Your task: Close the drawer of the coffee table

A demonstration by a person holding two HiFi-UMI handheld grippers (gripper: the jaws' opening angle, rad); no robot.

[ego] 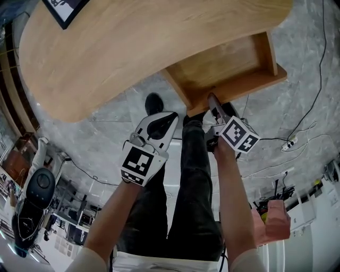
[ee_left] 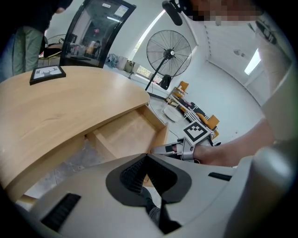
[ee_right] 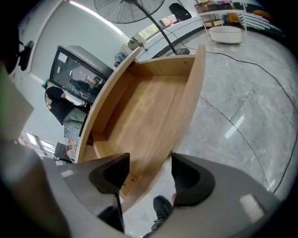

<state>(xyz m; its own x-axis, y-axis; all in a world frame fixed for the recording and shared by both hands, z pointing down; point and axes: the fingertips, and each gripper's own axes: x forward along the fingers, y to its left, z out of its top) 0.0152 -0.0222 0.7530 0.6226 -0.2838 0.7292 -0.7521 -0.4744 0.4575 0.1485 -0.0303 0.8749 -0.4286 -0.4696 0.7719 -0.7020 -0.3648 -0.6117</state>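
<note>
Looking steeply down on a light-wood, curved-edge bench (ego: pixel 133 48) filling the head view from 9 to 1 o'clock, with a black-framed picture (ego: pixel 65 8) lying on it at 11 o'clock. Seeing the shallow, empty light-wood drawer (ego: pixel 228 64) standing pulled out from under the bench at 1 o'clock, over grey marbled floor tiles (ego: pixel 305 64).

Holding the right gripper (ego: pixel 212 98) with its tip at the drawer's front panel, at 7 o'clock of the drawer. In the right gripper view, jaws standing apart astride that panel's top edge, one over the drawer's inside and the other on the floor side, neither pad plainly pressing on the wood.

Holding the left gripper (ego: pixel 171 115) at 9 o'clock of the right one, off the drawer and pointing toward the bench's edge. In the left gripper view, jaws lying together at the tips with nothing between them.

Standing with a black shoe (ego: pixel 153 102) at 11 o'clock of the left gripper and dark trousers (ego: pixel 194 186) between the two forearms.
</note>
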